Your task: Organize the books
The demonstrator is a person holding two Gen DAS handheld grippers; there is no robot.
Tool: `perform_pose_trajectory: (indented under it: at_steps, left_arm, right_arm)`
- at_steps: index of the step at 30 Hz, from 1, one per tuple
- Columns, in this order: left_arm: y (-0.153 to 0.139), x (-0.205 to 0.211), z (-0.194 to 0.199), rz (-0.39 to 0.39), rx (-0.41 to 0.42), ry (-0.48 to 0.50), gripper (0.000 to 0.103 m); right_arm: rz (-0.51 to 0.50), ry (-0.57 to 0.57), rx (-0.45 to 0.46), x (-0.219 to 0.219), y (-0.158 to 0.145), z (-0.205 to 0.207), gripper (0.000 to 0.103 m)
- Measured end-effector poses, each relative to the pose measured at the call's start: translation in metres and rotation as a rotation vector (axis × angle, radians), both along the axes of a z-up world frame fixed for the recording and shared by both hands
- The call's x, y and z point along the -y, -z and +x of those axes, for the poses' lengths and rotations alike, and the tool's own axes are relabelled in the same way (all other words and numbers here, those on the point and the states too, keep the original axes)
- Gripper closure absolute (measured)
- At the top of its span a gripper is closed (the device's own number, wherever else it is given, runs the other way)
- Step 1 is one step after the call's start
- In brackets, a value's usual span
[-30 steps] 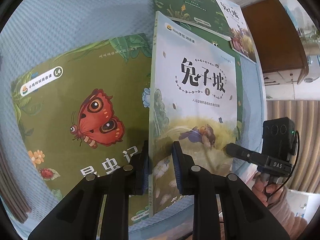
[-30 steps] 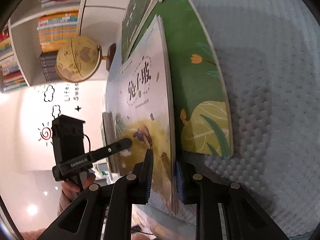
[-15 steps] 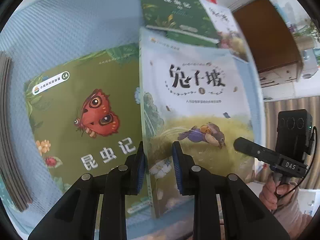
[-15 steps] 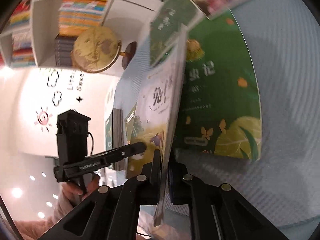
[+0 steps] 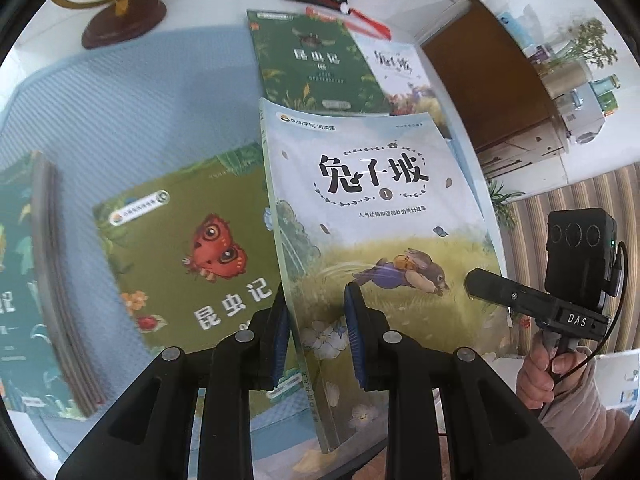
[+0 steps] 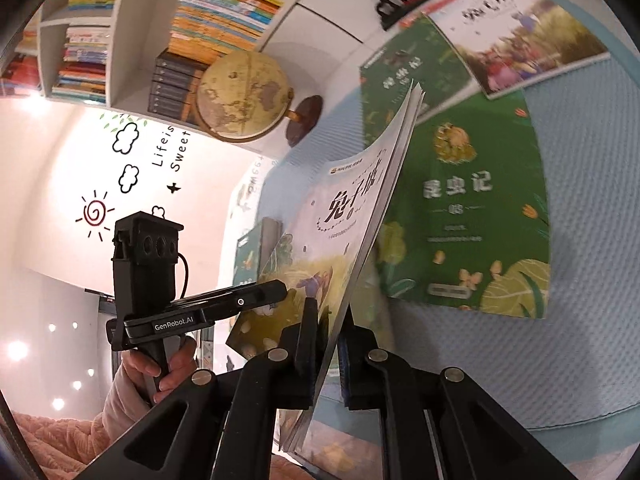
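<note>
Two tools grip one book, raised off a pale blue textured mat (image 5: 132, 104) that covers most of the worktop and is the largest thing in view. Against the wall behind it stands a white bookshelf (image 6: 120, 20) packed with stacked books, and beside the mat's far corner sits a yellowish globe (image 6: 244, 96) on a dark round base. Several books lie flat on the mat: an olive-green insect book with a red butterfly (image 5: 188, 248), a darker green insect book (image 5: 316, 64) farther back with a pale picture book partly tucked under its right side, and a stack of thin books (image 5: 48, 280) at the left edge. The held thing is the pale rabbit-story book (image 5: 372, 208), its cover showing a running rabbit over grass; it is tilted on edge above the mat, its free far corner bowing slightly. The left tool (image 5: 316, 332) is clamped on the book's near spine edge, one blue pad on each side. The right tool (image 6: 330, 344) is clenched on the opposite page edge, pinching the fanned pages. A hand (image 5: 560, 364) holds the right tool's grip, and the other hand (image 6: 160, 372) holds the left tool's.
</note>
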State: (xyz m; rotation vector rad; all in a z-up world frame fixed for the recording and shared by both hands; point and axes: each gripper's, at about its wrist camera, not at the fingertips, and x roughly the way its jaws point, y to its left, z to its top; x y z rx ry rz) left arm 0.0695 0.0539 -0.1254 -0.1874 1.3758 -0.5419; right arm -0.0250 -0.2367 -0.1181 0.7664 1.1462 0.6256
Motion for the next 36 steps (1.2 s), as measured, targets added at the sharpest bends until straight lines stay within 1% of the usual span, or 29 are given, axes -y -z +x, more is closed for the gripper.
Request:
perform_pose_trajectory:
  at_steps: [9,13,20,25,30,36]
  left_arm:
    - [-0.034,-0.050,-0.002,-0.012,0.090,-0.036,0.080]
    - [-0.042,-0.077,-0.004,-0.020,0.117,-0.063,0.079]
    - [-0.050,-0.129,-0.006,-0.013,0.148,-0.113,0.078]
    - [-0.049,-0.169,-0.009,-0.012,0.154,-0.152,0.078]
    - [-0.045,-0.207,-0.013,-0.008,0.151,-0.200,0.078]
    - [-0.036,-0.257,-0.021,-0.017,0.137,-0.288,0.078]
  right_arm:
    - [-0.020,-0.037,0.071,-0.048,-0.035,0.008,0.094]
    - [-0.029,-0.067,0.100,-0.077,-0.050,0.014,0.094]
    - [-0.030,-0.120,0.130,-0.132,-0.064,0.024,0.093]
    - [-0.038,-0.155,0.134,-0.170,-0.065,0.031,0.093]
    - [-0.050,-0.208,0.122,-0.212,-0.058,0.040,0.093]
    - [-0.062,-0.270,0.113,-0.259,-0.050,0.051,0.093]
